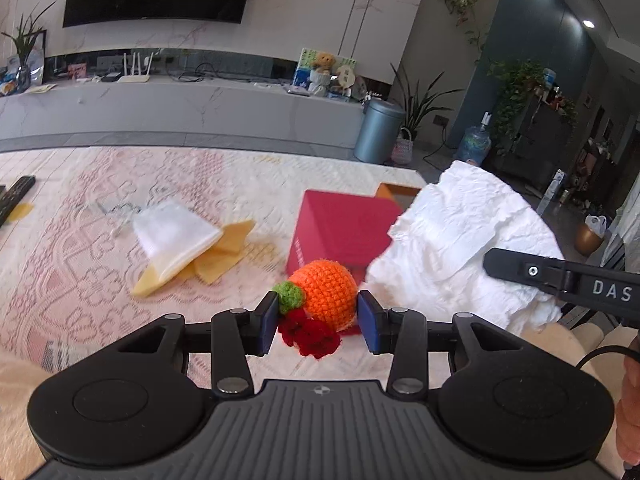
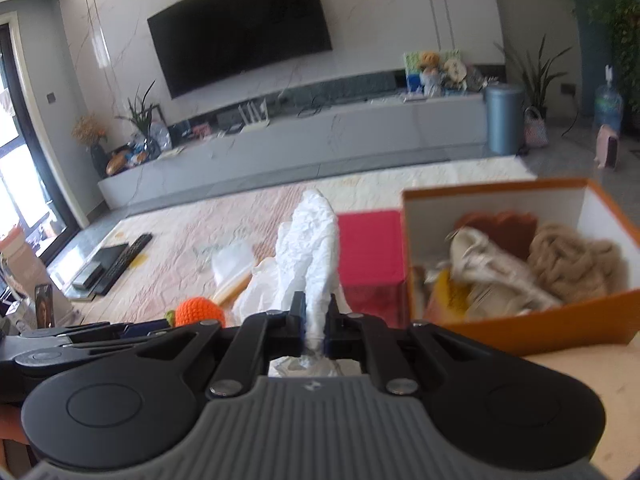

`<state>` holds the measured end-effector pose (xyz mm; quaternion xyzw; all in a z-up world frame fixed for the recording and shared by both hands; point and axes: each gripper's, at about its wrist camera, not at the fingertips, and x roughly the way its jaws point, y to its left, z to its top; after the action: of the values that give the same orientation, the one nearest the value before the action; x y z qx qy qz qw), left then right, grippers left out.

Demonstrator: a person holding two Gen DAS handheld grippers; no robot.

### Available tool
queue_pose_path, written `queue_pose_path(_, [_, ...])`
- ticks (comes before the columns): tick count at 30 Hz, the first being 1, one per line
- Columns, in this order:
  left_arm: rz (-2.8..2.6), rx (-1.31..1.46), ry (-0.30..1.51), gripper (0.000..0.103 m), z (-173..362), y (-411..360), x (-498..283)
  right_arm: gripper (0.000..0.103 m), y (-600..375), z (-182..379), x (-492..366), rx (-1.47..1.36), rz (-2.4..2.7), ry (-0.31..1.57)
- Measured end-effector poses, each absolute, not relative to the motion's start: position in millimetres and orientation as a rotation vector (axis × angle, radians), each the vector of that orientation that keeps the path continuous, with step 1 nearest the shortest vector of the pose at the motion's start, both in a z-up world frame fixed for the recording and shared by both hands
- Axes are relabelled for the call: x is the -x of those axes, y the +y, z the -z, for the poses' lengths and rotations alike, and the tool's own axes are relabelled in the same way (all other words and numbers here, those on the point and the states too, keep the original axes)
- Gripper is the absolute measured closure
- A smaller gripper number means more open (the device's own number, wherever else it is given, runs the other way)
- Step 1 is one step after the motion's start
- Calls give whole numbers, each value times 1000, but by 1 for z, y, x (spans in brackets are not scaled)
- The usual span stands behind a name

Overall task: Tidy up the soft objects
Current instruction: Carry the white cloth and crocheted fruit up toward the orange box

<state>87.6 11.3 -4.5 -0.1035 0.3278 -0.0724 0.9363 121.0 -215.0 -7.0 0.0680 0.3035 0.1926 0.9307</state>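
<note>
My left gripper [image 1: 318, 320] is shut on an orange crocheted fruit [image 1: 326, 292] with a green leaf and red tuft, held above the table. My right gripper [image 2: 316, 322] is shut on a crumpled white tissue [image 2: 314, 248], which stands up between its pads; the same tissue [image 1: 464, 236] hangs at the right of the left wrist view. An orange box [image 2: 560, 316] sits to the right and holds a beige knit, a cream cloth and a rust-coloured piece. The fruit [image 2: 199, 311] also shows at lower left of the right wrist view.
A red box [image 1: 340, 228] stands beside the orange box. White and yellow cloths [image 1: 188, 244] lie on the pink patterned tablecloth [image 1: 80, 264]. Remote controls [image 2: 120, 262] rest at the far left edge. A TV cabinet and a bin lie beyond the table.
</note>
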Motion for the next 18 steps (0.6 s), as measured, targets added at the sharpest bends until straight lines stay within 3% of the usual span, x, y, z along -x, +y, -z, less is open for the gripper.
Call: queue_pose_path(18, [402,187,587,55,-34,-89,-167,97,-318,-64,-170,1,-119,445])
